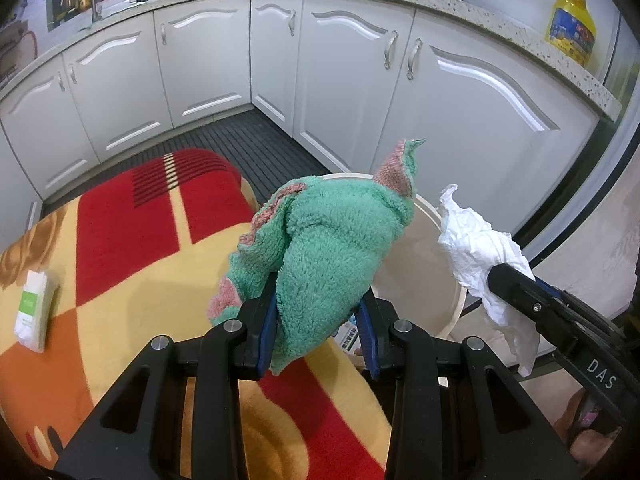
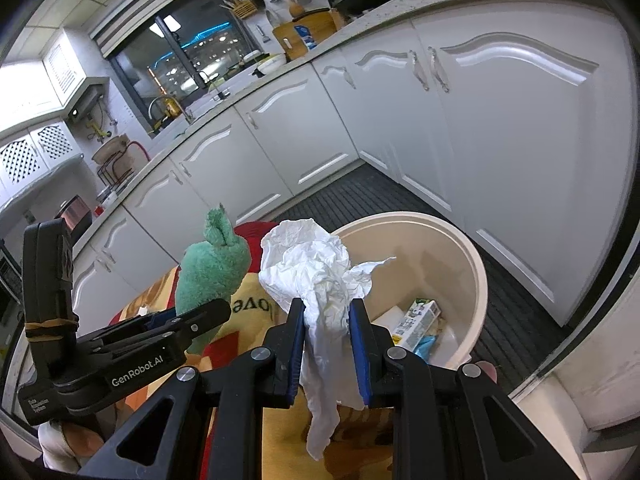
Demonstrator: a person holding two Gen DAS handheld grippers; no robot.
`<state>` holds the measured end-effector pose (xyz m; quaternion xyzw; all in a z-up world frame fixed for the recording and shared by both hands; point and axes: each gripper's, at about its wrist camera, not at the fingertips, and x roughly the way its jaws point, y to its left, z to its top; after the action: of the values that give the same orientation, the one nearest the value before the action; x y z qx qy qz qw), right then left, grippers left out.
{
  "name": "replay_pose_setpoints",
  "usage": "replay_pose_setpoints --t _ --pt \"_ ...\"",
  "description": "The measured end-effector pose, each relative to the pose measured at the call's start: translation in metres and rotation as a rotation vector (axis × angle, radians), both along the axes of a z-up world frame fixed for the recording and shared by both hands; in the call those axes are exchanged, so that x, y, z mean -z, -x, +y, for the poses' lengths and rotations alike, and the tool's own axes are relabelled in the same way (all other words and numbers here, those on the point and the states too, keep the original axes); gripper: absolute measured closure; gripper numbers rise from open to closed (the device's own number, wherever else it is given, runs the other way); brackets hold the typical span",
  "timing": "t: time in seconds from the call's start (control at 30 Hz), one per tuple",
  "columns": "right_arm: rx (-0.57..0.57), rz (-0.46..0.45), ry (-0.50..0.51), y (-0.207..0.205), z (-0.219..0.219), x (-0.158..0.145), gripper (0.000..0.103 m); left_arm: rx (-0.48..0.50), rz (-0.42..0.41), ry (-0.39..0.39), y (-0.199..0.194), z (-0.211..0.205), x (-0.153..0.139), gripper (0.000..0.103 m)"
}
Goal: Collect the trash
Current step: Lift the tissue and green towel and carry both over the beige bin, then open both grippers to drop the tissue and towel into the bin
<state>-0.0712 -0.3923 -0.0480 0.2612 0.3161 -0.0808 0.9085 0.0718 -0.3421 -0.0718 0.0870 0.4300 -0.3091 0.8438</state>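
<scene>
We've got the cream bin as our anchor here, a round smooth plastic tub with a thick rolled rim, sitting on dark ribbed floor matting in the corner of glossy white cabinets with a speckled stone counter above. Just left of the bin is a table under a fuzzy blanket in red, yellow and orange blocks, and its rounded edge runs right up against the bin wall. Next down in size, the green cloth: thick fleecy terry with a pinkish knit border, bunched into a peak, and our left gripper has its blue-padded jaws clamped on it, held over the blanket edge just left of the bin. The crumpled white tissue is thin and creased, with a tail hanging below our right gripper, whose jaws are pinched tight on it, right at the near-left rim of the bin. Only the right wrist view looks down inside the bin, where a small carton and pale scraps lie at the bottom, with lots of open room above them. Only the left wrist view catches the white tissue pack lying far left of the bin on the blanket.
</scene>
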Motion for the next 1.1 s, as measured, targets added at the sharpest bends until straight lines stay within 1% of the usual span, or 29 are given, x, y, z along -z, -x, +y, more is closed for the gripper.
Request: replay_pose_setpoints --t 0.33,0.6,0.63,0.67,0.7,0.73,0.77,0.8,0.83,0.9,1.1 --pt "0.019 0.027 0.001 -0.003 -0.005 0.007 0.082 0.018 0.015 -0.008 -0.004 -0.005 0.004 0.070" --pt "0.029 0.068 -0.013 -0.020 -0.010 0.020 0.082 0.027 0.094 0.007 -0.020 -0.014 0.016 0.069" --pt "0.031 0.075 -0.016 -0.022 -0.013 0.023 0.082 0.027 0.103 0.010 -0.021 -0.015 0.018 0.068" --pt "0.037 0.081 -0.020 -0.024 -0.015 0.026 0.082 0.024 0.113 0.015 -0.023 -0.016 0.019 0.065" --pt "0.038 0.081 -0.032 -0.027 -0.017 0.029 0.081 0.026 0.124 0.023 -0.025 -0.016 0.021 0.060" --pt "0.038 0.086 -0.037 -0.029 -0.019 0.032 0.073 0.026 0.129 0.029 -0.026 -0.016 0.022 0.057" --pt "0.039 0.096 -0.036 -0.031 -0.020 0.034 0.065 0.030 0.130 0.036 -0.026 -0.016 0.022 0.047" --pt "0.046 0.103 -0.031 -0.032 -0.020 0.035 0.048 0.037 0.133 0.047 -0.026 -0.016 0.023 0.040" --pt "0.051 0.099 -0.026 -0.032 -0.021 0.037 0.042 0.044 0.137 0.059 -0.026 -0.015 0.023 0.039" --pt "0.055 0.098 -0.021 -0.030 -0.022 0.038 0.042 0.054 0.145 0.075 -0.027 -0.014 0.022 0.038" --pt "0.049 0.107 -0.027 -0.023 -0.020 0.041 0.042 0.044 0.104 0.057 -0.022 -0.011 0.019 0.038"
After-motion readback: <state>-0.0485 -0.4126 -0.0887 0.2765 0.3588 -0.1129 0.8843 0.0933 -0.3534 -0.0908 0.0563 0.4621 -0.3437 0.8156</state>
